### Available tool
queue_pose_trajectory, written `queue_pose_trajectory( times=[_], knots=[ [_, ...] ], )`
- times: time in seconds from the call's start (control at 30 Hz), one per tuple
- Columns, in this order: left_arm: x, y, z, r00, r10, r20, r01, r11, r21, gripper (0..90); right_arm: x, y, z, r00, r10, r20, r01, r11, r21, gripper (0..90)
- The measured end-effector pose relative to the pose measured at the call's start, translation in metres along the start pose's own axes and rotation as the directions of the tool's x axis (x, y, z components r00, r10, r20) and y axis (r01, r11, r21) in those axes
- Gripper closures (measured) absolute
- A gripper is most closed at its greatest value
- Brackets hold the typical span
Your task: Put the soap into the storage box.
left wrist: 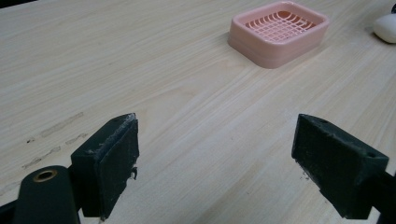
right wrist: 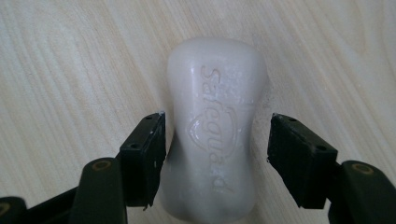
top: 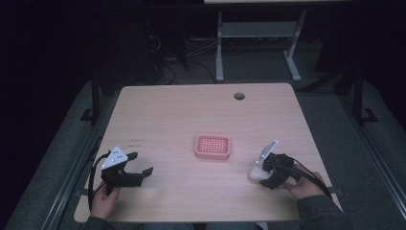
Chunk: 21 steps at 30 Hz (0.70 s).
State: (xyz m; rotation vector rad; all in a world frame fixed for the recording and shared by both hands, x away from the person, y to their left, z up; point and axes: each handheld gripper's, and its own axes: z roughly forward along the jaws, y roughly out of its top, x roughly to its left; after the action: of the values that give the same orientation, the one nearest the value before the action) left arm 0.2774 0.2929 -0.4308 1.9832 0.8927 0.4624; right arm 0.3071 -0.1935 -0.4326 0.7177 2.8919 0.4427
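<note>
Right gripper view: white soap bar [right wrist: 215,140] flat on tabletop [right wrist: 70,70], between right gripper [right wrist: 217,149] fingers, parted, one pad touching at most. Not lifted. Pink soap dish [top: 212,146] empty. Left gripper [left wrist: 215,163] fingers wide, idle.

Dim overhead view (gripper views brighter)

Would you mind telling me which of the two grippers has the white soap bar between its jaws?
The right gripper: its jaws straddle the soap bar lying on the table, though a gap shows at one pad. The left gripper has bare wood between its wide jaws.
</note>
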Motion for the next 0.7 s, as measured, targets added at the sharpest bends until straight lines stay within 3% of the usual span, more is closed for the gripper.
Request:
queue_pose_trajectory(
  times=[0.7],
  knots=[
    [0.0,0.0,-0.001,1.0,-0.004,-0.002,0.004,1.0,-0.007,14.6,-0.005,0.006,0.012,0.9979,0.024,-0.06,-0.021,0.999,0.046,46.4]
  ],
)
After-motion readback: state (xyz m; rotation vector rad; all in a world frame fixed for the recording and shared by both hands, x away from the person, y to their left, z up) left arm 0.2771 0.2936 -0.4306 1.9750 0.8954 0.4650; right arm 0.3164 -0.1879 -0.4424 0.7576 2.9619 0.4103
